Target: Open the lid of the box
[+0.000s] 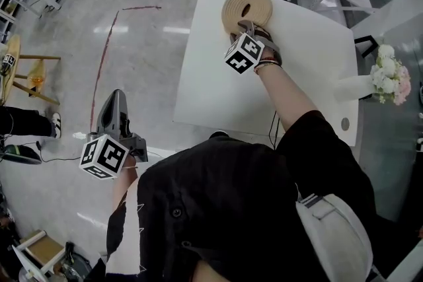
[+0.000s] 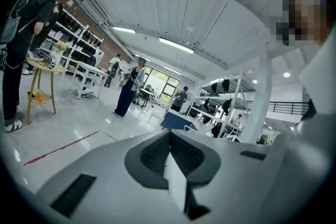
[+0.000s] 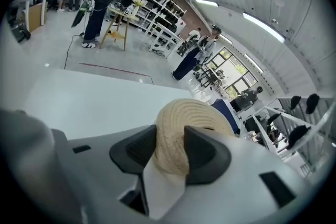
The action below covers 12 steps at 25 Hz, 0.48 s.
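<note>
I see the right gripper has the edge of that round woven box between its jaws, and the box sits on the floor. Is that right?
Not quite. The round woven box sits on the white table, not on the floor, as the head view shows. The rest holds: the right gripper has the box's edge between its jaws.

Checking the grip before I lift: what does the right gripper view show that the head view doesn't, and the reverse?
Only the right gripper view: the jaws closed on the edge of the round beige woven lid. Only the head view: the left gripper above the floor, and white and pink flowers. Both: the right gripper, the lid and the white table.
</note>
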{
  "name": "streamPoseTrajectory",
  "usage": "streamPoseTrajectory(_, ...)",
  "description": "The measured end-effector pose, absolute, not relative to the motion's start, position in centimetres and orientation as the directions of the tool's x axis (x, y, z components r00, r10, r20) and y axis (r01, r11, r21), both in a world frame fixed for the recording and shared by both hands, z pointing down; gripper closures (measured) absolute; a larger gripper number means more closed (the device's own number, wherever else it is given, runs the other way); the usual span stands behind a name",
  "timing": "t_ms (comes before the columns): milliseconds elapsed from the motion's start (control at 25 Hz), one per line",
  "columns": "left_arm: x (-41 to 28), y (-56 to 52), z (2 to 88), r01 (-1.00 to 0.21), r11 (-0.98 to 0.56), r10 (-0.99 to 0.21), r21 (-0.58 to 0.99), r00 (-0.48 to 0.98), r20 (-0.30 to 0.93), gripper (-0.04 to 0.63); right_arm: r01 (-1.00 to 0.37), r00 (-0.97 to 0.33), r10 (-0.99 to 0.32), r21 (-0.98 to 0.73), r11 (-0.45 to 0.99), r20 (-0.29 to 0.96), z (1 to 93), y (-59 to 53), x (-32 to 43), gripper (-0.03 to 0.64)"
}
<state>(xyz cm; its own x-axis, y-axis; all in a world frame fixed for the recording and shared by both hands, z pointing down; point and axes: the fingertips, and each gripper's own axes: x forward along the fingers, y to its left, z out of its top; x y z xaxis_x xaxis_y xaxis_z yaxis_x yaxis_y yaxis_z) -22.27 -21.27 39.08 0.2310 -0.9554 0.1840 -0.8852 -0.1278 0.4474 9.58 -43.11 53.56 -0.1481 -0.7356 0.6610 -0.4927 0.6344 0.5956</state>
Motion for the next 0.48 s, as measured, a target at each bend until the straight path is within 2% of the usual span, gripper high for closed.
streamPoseTrajectory(480,-21.86,-21.50,39.08,-0.883,-0.127,-0.954,0.452,0.234,0.188,0.586,-0.523,-0.185,-0.705,0.538,0.661,0.685,52.80,-42.77,9.72,0.456)
